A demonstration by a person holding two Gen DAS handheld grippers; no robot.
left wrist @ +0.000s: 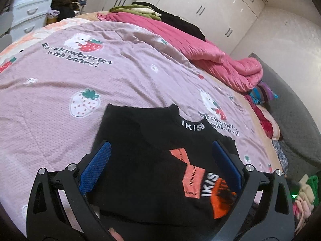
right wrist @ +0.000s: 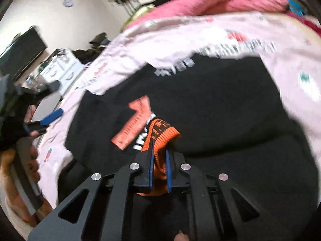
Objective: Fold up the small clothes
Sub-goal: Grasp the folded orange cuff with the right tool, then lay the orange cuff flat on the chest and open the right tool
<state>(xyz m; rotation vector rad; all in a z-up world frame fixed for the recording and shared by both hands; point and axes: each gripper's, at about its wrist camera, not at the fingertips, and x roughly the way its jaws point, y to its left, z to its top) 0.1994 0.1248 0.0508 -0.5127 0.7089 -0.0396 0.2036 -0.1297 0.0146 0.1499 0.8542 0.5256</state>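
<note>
- Black top (left wrist: 140, 160) lies spread on the pink bed cover (left wrist: 60, 100), partly folded; orange-and-black ribbed cuff (right wrist: 162, 132) sits on its front.
- Coral tape patches (left wrist: 190, 172) cross the chest.
- Readable: "IKIS" in white at the collar and again by the cuff; the cover reads "Eat strawberries with bears!"
- Left gripper (left wrist: 160, 166): blue fingers (left wrist: 96, 166) wide apart, hovering over the top, nothing pinched.
- Right gripper (right wrist: 159, 152): fingers narrow, clamped on the cuff.
</note>
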